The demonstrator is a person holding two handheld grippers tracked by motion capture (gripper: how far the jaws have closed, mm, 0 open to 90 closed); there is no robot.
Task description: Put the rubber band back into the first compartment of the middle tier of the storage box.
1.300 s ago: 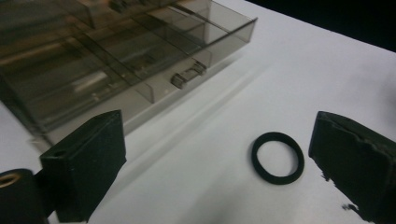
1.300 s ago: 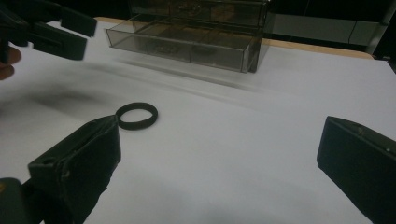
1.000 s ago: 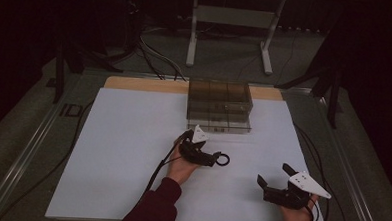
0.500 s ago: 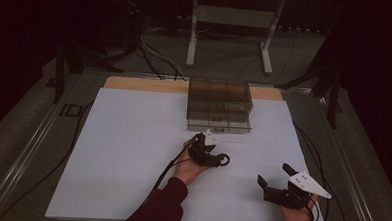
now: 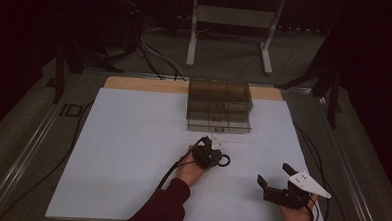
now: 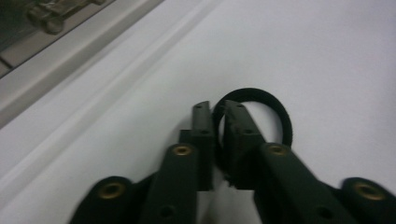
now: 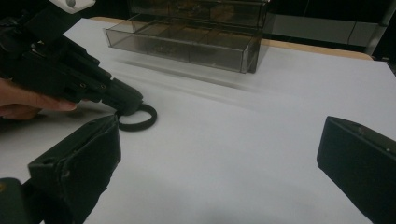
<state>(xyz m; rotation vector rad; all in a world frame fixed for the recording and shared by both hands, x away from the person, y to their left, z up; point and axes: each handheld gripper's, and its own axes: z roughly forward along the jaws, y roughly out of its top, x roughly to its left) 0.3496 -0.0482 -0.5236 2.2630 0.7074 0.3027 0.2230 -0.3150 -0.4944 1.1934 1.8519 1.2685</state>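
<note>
On the white bench (image 5: 132, 158), a black ring (image 6: 273, 112) is pinched by its rim between the clenched fingers of the left gripper (image 5: 217, 154), at 6 o'clock from the organizer (image 5: 219, 104). Its right counterpart (image 5: 273, 176) is held released at 4 o'clock.

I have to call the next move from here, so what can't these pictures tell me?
- Black ring: left gripper view, near rim hidden behind the left gripper.
- Clear drawer box: high view, contents too dim and small to make out.
- Right gripper: right gripper view, jaw tips cut off by the frame edges.
</note>
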